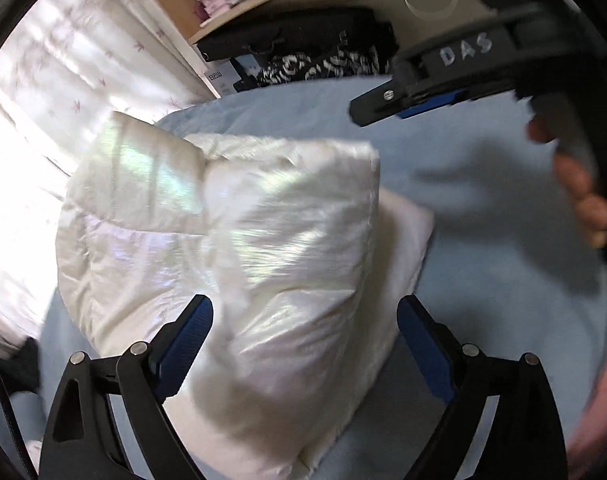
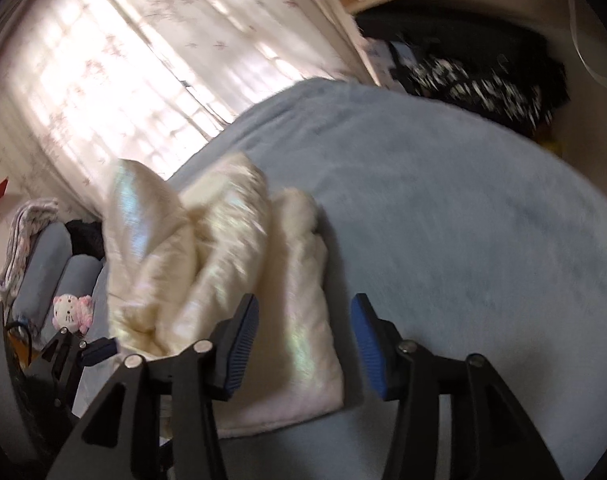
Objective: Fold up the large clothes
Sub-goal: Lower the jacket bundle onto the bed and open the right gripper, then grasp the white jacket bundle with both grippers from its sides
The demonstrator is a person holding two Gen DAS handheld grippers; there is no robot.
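Note:
A shiny cream-white puffer jacket lies bunched and partly folded on the pale blue bed cover. My left gripper is open, its blue pads apart on either side of the jacket's near end, holding nothing. My right gripper is open and empty above the jacket's near right corner. In the left wrist view the right gripper shows at the upper right, held by a hand, above the bare bed. In the right wrist view the left gripper shows at the lower left.
A bright curtained window is behind the bed. A wooden desk with dark bags under it stands at the far end. Blue pillows and a pink-and-white plush toy lie left of the jacket.

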